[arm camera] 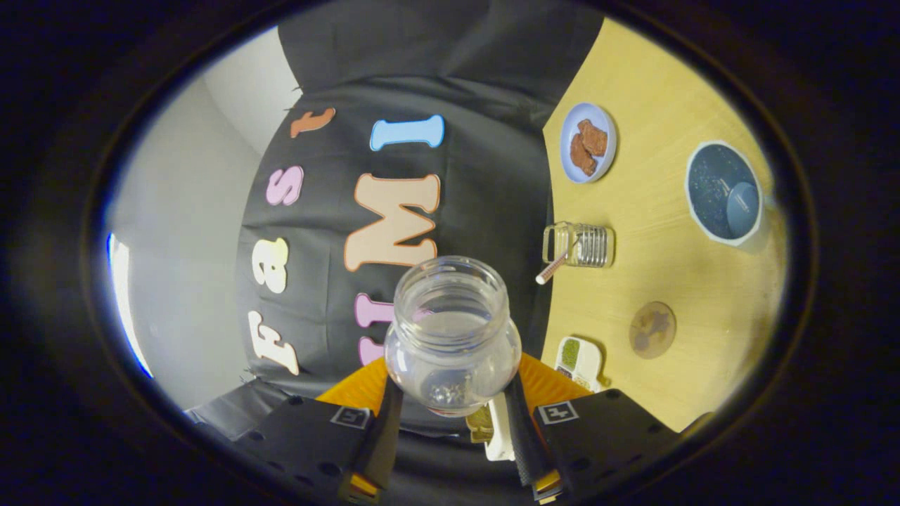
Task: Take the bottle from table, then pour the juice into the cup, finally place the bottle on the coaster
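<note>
While my gripper (453, 422) clamps both fingers on the clear open-mouthed glass bottle (451, 334), rolled sideways, I'd swing toward the ribbed glass cup (585, 244), then upright onto the round brown coaster (652, 329).

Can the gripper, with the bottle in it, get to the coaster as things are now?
Probably yes. The gripper is shut on the clear bottle, and the round brown coaster lies bare on the wooden table, apart from the glass cup and the small tray. Nothing stands on it.
</note>
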Tool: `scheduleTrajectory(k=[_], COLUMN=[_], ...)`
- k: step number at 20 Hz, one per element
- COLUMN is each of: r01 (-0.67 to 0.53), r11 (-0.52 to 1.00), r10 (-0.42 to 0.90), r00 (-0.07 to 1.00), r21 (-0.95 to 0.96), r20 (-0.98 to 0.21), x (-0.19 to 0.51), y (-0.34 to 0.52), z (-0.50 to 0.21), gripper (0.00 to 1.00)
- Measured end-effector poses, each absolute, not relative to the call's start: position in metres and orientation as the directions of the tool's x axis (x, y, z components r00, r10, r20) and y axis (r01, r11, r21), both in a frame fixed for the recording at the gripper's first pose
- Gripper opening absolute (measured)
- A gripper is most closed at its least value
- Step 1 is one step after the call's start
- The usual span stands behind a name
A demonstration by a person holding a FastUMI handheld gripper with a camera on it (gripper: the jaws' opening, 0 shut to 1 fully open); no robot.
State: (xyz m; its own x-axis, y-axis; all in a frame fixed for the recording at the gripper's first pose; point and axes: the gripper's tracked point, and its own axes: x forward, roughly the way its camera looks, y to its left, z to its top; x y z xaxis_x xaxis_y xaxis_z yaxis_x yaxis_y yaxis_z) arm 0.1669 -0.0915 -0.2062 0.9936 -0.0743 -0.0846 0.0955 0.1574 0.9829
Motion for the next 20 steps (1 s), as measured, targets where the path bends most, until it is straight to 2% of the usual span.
scheduleTrajectory(k=[20], r01=[-0.009], r11=[0.007], r10=[-0.193], r00=[0.981], r21=[1.000], r20=[0.010], x=[0.183], y=[-0.136], z=[-0.178], gripper=[0.71])
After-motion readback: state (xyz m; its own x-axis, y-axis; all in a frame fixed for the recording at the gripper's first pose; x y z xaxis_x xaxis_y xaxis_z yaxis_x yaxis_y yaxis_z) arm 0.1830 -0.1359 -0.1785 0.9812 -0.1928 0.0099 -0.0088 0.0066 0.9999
